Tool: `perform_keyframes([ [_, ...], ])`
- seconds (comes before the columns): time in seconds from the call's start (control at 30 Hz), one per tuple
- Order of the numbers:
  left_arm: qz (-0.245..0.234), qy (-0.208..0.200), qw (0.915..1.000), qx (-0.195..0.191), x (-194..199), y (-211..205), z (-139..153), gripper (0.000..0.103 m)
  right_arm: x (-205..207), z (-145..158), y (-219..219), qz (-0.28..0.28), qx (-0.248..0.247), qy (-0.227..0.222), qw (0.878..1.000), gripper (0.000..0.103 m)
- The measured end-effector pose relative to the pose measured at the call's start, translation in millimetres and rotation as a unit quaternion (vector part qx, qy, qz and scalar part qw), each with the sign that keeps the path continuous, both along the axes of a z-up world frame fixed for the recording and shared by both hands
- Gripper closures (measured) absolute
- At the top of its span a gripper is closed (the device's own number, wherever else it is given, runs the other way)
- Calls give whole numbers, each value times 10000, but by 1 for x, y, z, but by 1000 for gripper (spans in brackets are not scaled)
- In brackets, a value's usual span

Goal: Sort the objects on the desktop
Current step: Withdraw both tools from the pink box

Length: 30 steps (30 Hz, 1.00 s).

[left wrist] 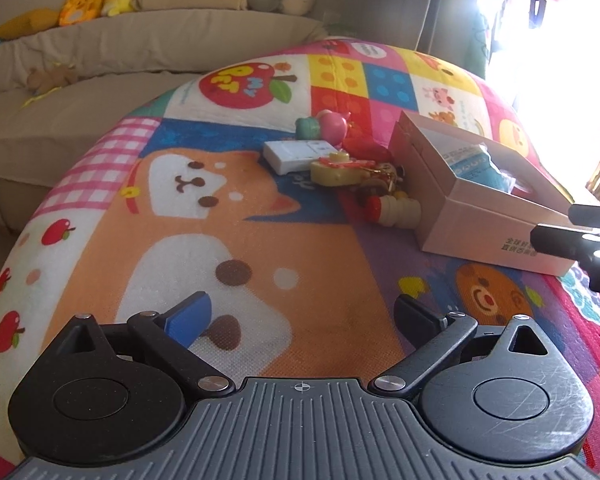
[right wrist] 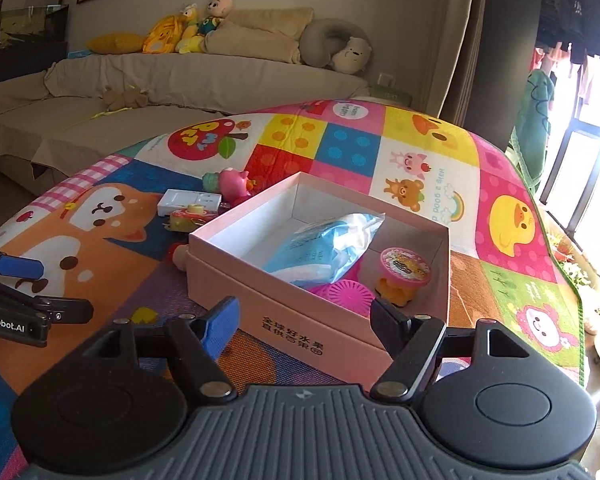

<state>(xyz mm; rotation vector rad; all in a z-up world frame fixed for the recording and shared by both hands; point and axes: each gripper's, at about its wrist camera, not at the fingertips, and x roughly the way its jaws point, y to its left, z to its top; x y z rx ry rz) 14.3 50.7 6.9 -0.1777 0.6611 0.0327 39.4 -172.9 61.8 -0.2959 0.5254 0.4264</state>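
left gripper [left wrist: 302, 318] gaping wide, holding nothing | right gripper [right wrist: 304, 320] spread, nothing between pads, hovering at pink box [right wrist: 220, 268] near wall | loose toy pile [left wrist: 340, 168] lying ahead, slightly right of left gripper, just left of box | white block [left wrist: 296, 154] long axis running crosswise | left hand judged nearer

A colourful cartoon-print play mat [right wrist: 420, 152] covers the surface. On it sits an open pink box [right wrist: 284, 308], with a white block [right wrist: 188, 201] and small toys [left wrist: 340, 168] clustered at its left.
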Motion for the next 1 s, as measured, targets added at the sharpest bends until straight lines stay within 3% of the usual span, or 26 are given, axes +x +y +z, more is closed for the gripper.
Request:
perform_keyframes([
  [0.27, -32, -18, 9999, -160, 2, 4, -1, 0, -21, -42, 13, -99, 328, 687, 9970, 27],
  [0.33, -29, -3, 9999, -118, 2, 3, -1, 0, -32, -48, 9, -164, 374, 653, 9970, 27],
  [0.4, -24, 33, 10000, -2, 3, 1, -2, 0, -42, -47, 3, -225, 406, 481, 9978, 27],
  [0.5, -32, 200, 9991, 369, 8, -10, -2, 0, -49, -42, -9, -239, 625, 221, 9975, 18],
  [0.57, -58, 306, 9977, 605, 17, -18, -1, 0, -44, -41, -19, -169, 926, 348, 9950, 18],
  [0.7, -395, -110, 9978, 513, 53, -22, 3, 0, -31, -41, -33, -143, 1298, 685, 9891, 18],
  [0.77, -328, -226, 9979, 509, 69, -21, 4, 0, -26, -40, -35, -85, 1156, 551, 9917, 18],
  [0.83, -502, -97, 9986, 116, 79, -14, -1, 0, -17, -39, -40, -126, 999, 337, 9943, 13],
  [0.87, -493, -8, 9987, -114, 78, -9, -3, 0, -10, -40, -46, -176, 1134, 463, 9923, 8],
  [0.9, -402, -191, 9988, -205, 70, -5, -2, 0, -2, -42, -53, -307, 1368, 707, 9876, 6],
  [0.97, -136, -493, 9986, -152, 58, -5, 0, 0, 5, -47, -55, -462, 1427, 949, 9841, 5],
  [1.0, -172, -446, 9988, -144, 61, -5, 1, 0, 4, -48, -54, -461, 1417, 916, 9846, 5],
])
